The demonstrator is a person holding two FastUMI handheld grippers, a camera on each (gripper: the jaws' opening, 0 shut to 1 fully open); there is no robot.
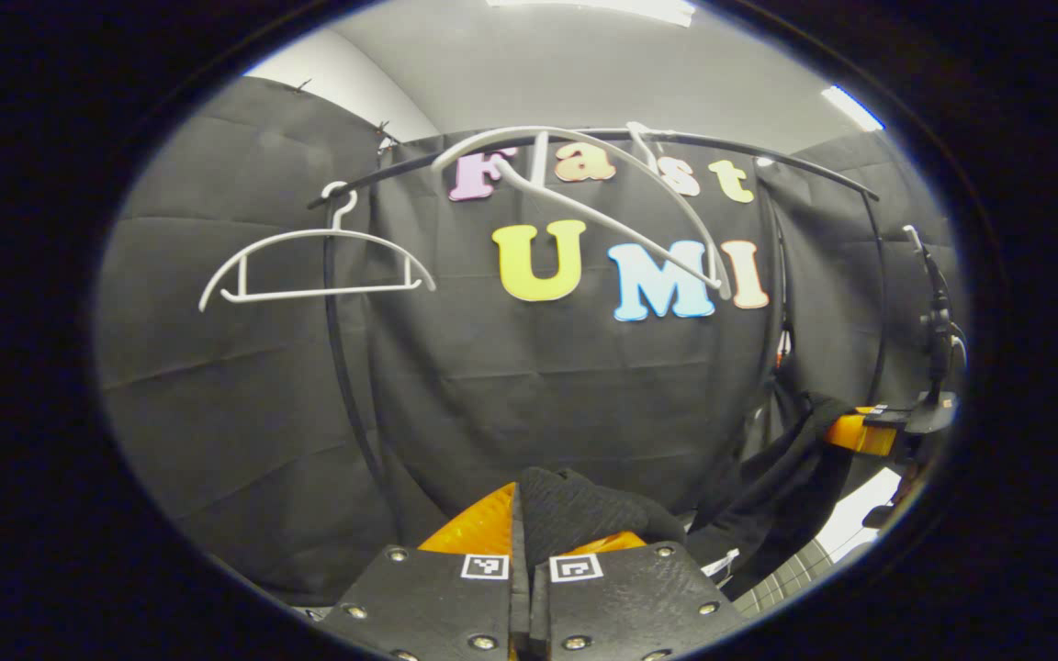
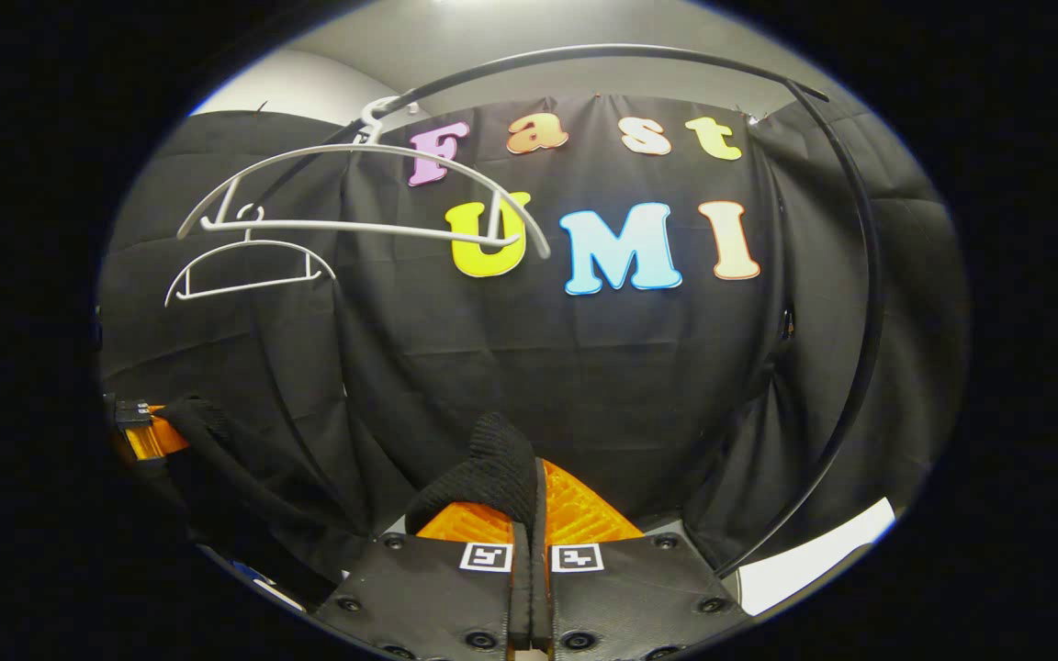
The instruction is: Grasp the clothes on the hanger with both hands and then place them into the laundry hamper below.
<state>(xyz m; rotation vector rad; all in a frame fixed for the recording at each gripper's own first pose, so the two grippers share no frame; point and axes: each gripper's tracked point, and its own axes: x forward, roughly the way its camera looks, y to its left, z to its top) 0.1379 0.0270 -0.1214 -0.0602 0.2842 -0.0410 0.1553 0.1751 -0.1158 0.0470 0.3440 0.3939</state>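
Note:
A black knit garment [image 1: 584, 509] is pinched between the fingers of my left gripper [image 1: 529, 531] at the bottom of the left gripper view. The cloth runs off to the right toward my right gripper [image 1: 864, 431]. In the right gripper view my right gripper [image 2: 536, 507] is shut on a fold of the same garment [image 2: 492, 464], which stretches left to the left gripper [image 2: 139, 427]. Two bare white hangers hang on the black rail [image 1: 639, 138]: one level [image 1: 318, 266], one tilted [image 1: 602, 207]. The right gripper view shows both hangers too, the near one [image 2: 354, 197] above the far one [image 2: 249, 266].
The curved black rail [image 2: 639, 60] arches overhead and bends down at the right [image 2: 860, 349]. Black cloth walls stand close in front. A strip of pale floor [image 2: 814, 555] lies low on the right, and a dark stand [image 1: 938, 312] rises at the far right.

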